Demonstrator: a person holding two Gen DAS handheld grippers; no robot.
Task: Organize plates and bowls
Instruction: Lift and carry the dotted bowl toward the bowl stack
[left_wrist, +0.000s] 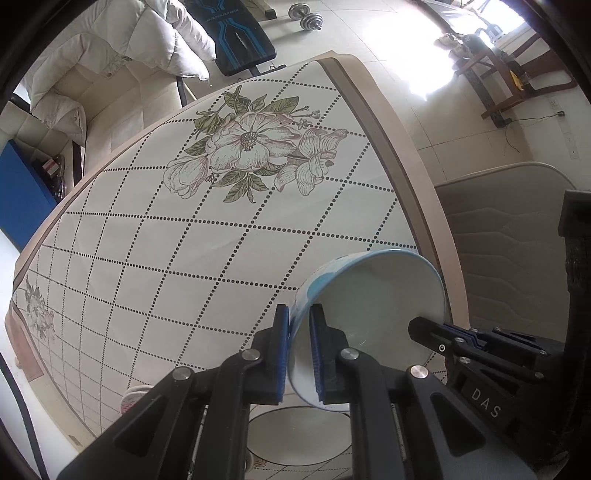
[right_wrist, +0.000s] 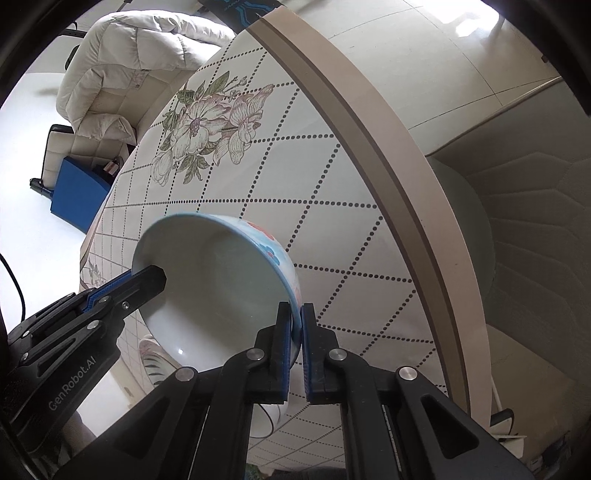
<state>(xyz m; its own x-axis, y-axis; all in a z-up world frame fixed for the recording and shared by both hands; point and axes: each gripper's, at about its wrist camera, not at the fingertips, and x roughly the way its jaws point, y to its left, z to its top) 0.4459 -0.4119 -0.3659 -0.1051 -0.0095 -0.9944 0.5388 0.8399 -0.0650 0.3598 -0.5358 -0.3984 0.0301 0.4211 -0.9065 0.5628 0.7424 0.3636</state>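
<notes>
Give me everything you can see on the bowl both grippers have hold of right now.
The bowl is deep and round, glossy like glazed ceramic, plain white and empty inside, with a blue rim and blue and red flower patterns outside. It is held over the table, tilted, its opening turned toward the cameras. The left gripper and the right gripper each pinch the wall at the rim on opposite sides, one finger inside and one outside. Nothing else visibly touches it. No chip or crack shows.

Bowl (left_wrist: 373, 295) above table (left_wrist: 147, 240), between left gripper (left_wrist: 300, 354) and right gripper (right_wrist: 297, 354).
</notes>
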